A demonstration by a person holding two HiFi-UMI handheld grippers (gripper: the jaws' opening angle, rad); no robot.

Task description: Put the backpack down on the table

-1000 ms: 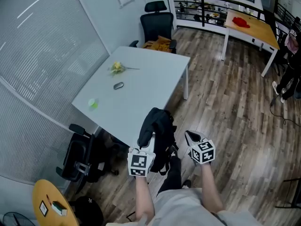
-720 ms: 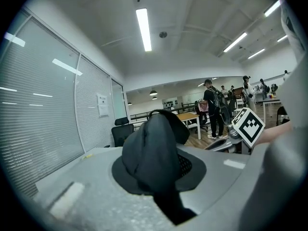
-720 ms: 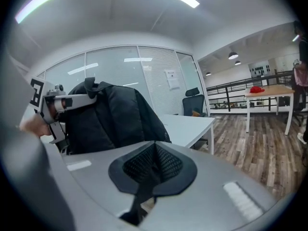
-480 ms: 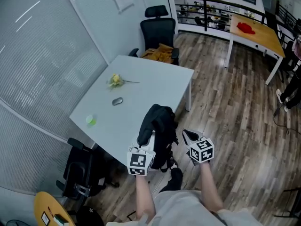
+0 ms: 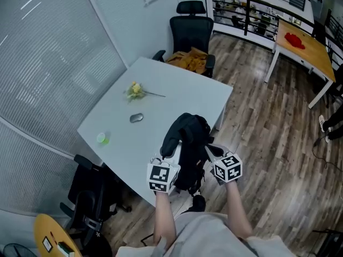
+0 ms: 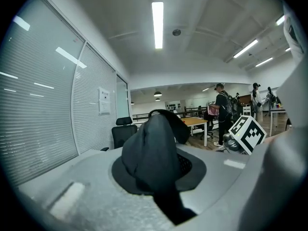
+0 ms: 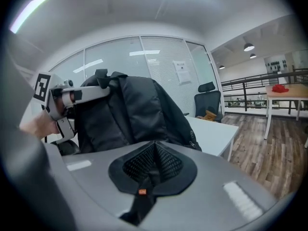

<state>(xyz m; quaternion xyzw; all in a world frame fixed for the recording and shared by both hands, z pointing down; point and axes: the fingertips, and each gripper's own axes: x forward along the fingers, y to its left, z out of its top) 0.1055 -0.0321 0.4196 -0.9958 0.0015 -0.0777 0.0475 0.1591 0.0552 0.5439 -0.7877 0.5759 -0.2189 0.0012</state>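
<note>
The black fabric backpack (image 5: pixel 188 143) is held in the air at the near corner of the white rectangular table (image 5: pixel 177 98). The left gripper (image 5: pixel 167 157) is clenched on a black strap and the right gripper (image 5: pixel 212 151) on a black mesh strap. The base should be brought fully over the bare tabletop, well apart from the small grey oval object (image 5: pixel 136 118), and lowered level before either grip is loosened.
</note>
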